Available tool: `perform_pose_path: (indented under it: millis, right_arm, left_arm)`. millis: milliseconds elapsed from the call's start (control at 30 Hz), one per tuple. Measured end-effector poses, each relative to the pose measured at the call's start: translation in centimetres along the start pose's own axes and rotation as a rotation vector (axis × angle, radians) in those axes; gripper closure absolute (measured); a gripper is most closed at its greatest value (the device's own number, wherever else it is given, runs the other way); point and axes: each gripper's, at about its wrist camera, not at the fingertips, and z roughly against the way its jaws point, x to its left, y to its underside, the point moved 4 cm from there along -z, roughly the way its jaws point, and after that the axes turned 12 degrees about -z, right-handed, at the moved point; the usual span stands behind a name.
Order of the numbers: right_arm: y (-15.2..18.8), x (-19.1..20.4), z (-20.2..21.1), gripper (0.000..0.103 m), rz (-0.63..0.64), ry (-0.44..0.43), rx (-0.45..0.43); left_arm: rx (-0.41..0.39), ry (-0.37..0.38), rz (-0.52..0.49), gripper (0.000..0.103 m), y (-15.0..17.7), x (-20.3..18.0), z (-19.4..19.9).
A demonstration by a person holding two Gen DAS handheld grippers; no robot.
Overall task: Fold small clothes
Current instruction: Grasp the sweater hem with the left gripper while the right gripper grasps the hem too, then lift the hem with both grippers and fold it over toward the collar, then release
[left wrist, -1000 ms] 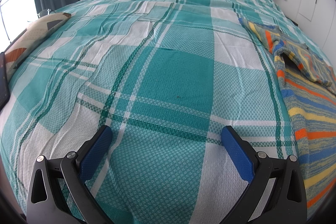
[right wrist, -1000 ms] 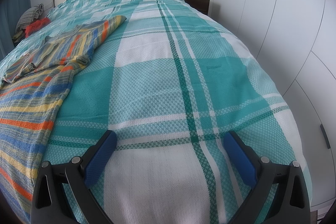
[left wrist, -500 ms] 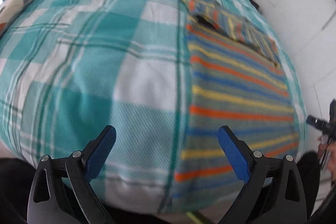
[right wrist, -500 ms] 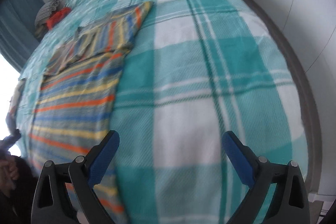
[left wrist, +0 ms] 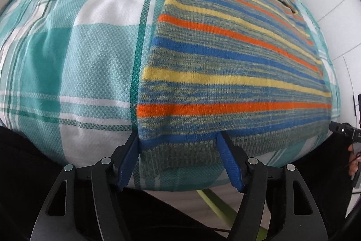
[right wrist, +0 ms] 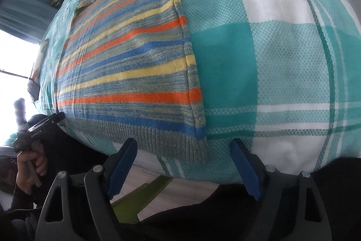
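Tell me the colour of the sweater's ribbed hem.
Grey-green, below a blue stripe on the striped sweater; clearest in the right wrist view.

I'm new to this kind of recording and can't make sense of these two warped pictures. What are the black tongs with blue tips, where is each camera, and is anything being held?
No robot here: a person holds a hand-operated gripper in each hand, and a fisheye camera on each looks along its fingers.

The left wrist view shows the left gripper; the right wrist view shows the right gripper.

On the teal plaid bedspread lies a striped knitted sweater.

Each gripper straddles one corner of the ribbed hem. Both sets of jaws are closing, but the blue pads do not visibly pinch the cloth yet, so nothing is held.
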Motion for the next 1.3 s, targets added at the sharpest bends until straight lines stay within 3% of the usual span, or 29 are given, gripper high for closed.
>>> perform_pose_path:
  millis: [67,200,400,500,567,633,700,733,767,867,1000,1067,1300]
  right_arm:
    - [-0.1,0.0,0.0,0.029,0.001,0.001,0.006]
    - [-0.3,0.1,0.2,0.029,-0.007,-0.029,0.012]
    - [-0.4,-0.5,0.4,0.029,-0.030,-0.037,0.016]
    - [-0.4,-0.4,0.4,0.029,-0.027,-0.032,0.022]
    - [-0.4,-0.3,0.4,0.029,-0.033,-0.033,0.026]
    - [-0.4,-0.1,0.1,0.031,-0.030,-0.034,0.030]
    - [-0.4,0.2,-0.1,0.056,-0.011,-0.035,0.047]
    - [-0.3,0.3,-0.3,0.090,-0.005,-0.032,0.061]
    - [-0.3,0.4,-0.3,0.097,-0.009,-0.039,0.081]
    - [-0.4,0.9,0.9,0.097,-0.033,-0.114,0.097]
    - [-3.4,2.3,4.2,0.097,-0.121,-0.320,0.055]
    - [-6.4,3.1,5.7,0.097,-0.135,-0.380,-0.001]
    - [-21.2,5.1,7.6,0.097,-0.163,-0.421,-0.217]
  left_arm:
    - [0.011,0.016,0.031,0.033,0.4,0.4,0.1]
    - [0.021,0.050,0.086,0.036,0.9,1.1,0.0]
    - [0.026,0.085,0.190,0.058,2.0,2.9,0.4]
    - [0.032,0.132,0.262,0.059,2.5,4.0,0.3]
    - [0.038,0.129,0.266,0.069,2.8,4.3,0.1]
    - [0.050,0.149,0.264,0.098,2.8,4.2,-0.1]
    - [0.059,0.171,0.257,0.099,2.7,4.0,0.1]
    - [0.062,0.184,0.249,0.099,2.5,3.9,0.5]
    - [0.065,0.214,0.251,0.100,2.5,3.8,0.9]
    - [0.051,0.321,0.285,0.100,1.6,3.7,2.6]
    - [-0.044,0.454,0.354,0.100,-2.7,5.4,5.2]
    - [-0.098,0.476,0.374,0.100,-6.4,6.5,5.5]
    - [-0.226,0.438,0.370,0.100,-21.3,10.6,3.7]
